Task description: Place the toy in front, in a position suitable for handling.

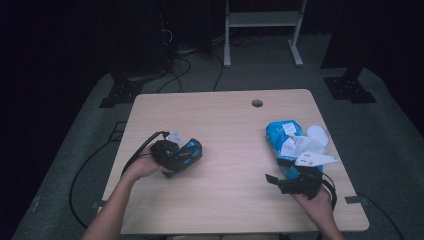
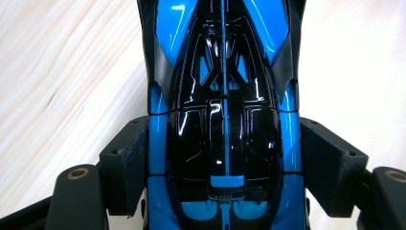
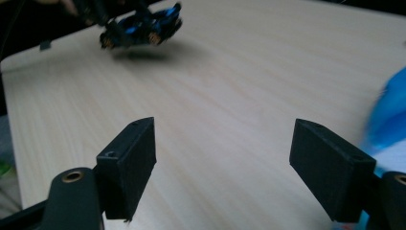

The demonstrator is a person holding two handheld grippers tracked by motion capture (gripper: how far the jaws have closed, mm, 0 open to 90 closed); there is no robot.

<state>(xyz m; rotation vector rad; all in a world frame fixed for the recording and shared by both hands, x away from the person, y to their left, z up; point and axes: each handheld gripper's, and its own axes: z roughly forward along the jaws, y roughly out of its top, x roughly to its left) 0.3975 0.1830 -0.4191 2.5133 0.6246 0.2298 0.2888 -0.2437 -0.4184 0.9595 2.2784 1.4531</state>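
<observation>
We see the left gripper (image 1: 186,156) at about nine o'clock on the wooden table (image 1: 225,200), its jaws clamped on the sides of a blue and black toy car (image 1: 189,152). In the high view the hand and the gripper body cover much of the car, so only its blue end shows, pointing toward three o'clock and a little up the table. In the left gripper view the car (image 2: 222,120) runs straight up between the two pads (image 2: 127,163), its long axis in line with the jaws; its near end is cut off by the bottom edge and its far end by the top edge, so we cannot tell nose from tail there. In the right gripper view the car (image 3: 141,28) is blurred at eleven o'clock, clear of the tabletop with its shadow beneath, wheels hard to make out.

The right gripper (image 1: 280,181) sits near four o'clock, its jaws wide apart with only bare table between them (image 3: 222,172). Just beyond it, toward two o'clock, lies a blue packet (image 1: 282,137) with white paper pieces (image 1: 307,150) on it; what these are we cannot make out. In the right gripper view the packet (image 3: 390,120) is a blue blur cut off at the right edge.
</observation>
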